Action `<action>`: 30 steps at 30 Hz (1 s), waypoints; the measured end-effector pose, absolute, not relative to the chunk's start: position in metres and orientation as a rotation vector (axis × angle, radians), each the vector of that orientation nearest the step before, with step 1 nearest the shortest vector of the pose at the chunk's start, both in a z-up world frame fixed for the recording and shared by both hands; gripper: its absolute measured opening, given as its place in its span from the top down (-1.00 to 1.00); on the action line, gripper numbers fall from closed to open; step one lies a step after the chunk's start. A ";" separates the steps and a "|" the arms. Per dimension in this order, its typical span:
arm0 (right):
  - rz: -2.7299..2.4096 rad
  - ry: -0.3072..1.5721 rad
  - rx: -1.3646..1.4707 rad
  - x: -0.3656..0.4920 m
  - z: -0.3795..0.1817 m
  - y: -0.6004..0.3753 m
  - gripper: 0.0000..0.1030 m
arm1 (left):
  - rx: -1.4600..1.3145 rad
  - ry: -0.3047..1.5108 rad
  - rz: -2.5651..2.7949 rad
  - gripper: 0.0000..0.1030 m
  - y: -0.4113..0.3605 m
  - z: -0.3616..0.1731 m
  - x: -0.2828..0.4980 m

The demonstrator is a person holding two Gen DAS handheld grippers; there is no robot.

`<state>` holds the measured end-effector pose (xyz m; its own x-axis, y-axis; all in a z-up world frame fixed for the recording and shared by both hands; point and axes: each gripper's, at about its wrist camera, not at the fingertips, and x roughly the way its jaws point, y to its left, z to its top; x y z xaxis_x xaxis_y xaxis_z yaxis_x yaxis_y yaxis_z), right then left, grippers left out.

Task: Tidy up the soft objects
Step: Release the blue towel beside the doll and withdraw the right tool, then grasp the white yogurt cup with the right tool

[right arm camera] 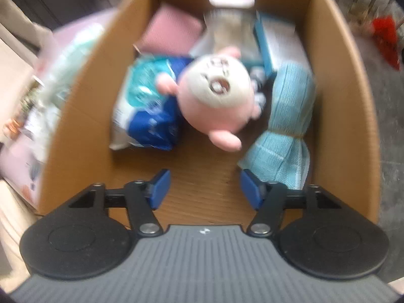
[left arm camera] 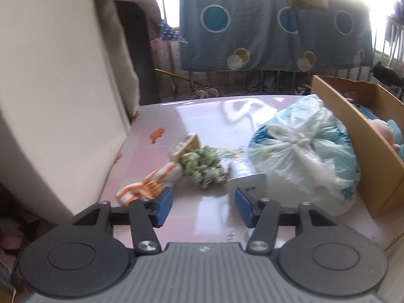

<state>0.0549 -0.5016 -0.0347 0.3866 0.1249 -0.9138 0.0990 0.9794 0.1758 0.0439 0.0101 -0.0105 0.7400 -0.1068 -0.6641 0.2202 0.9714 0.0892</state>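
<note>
**Box part-filled; table items still waiting**

Right hand-held gripper (right arm camera: 203, 185): pitched steeply down over the open cardboard box (right arm camera: 346, 101), blue pads apart, nothing between them. Just ahead of the pads, inside the box: pink plush toy (right arm camera: 217, 96) face up, resting against a blue-and-white soft pack (right arm camera: 149, 116) to its left; folded teal cloth (right arm camera: 287, 116) ahead-right, its near end just beside the right pad. Further in: a pink flat item, blurred. Judged: soft things gathered here because the box serves as the collecting place; plush apparently set down, no grip on it.

Left hand-held gripper (left arm camera: 204, 203): tilted moderately down toward the pink table (left arm camera: 202, 116), pads about half apart, empty. Straight ahead, near: green fuzzy bundle (left arm camera: 204, 168). Ahead-left, touching the bundle: orange-striped cloth (left arm camera: 149, 181). Ahead-right: knotted plastic bag (left arm camera: 303, 156) of soft goods, lying against the box wall. Small white package just past the right pad, contents unclear.

Judged: left aimed at the green bundle, opening suited to a pinch.
</note>
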 end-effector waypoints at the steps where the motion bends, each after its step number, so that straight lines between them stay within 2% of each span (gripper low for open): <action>1: 0.028 1.141 0.231 0.049 -0.025 -0.499 -0.29 | 0.165 0.714 -0.173 -0.12 0.016 -0.011 0.042; 6: 0.145 0.949 0.333 0.028 0.027 -0.473 -0.31 | 0.145 0.707 -0.158 -0.13 0.032 -0.016 0.032; 11: 0.358 0.775 0.357 0.020 0.044 -0.403 -0.31 | 0.128 0.678 -0.227 -0.12 0.027 -0.024 0.022; 15: 0.495 0.747 0.283 0.037 0.027 -0.335 -0.26 | 0.177 0.616 -0.268 -0.04 0.011 -0.035 0.024; 17: 0.542 0.772 0.256 0.053 0.009 -0.302 -0.11 | 0.218 0.619 -0.278 0.03 0.003 -0.044 0.031; 22: 0.561 0.818 0.190 0.077 -0.028 -0.245 0.08 | 0.270 0.647 -0.350 0.05 -0.006 -0.065 0.050; 30: 0.520 0.829 0.119 0.102 -0.067 -0.213 0.22 | 0.323 0.702 -0.446 0.05 -0.015 -0.092 0.087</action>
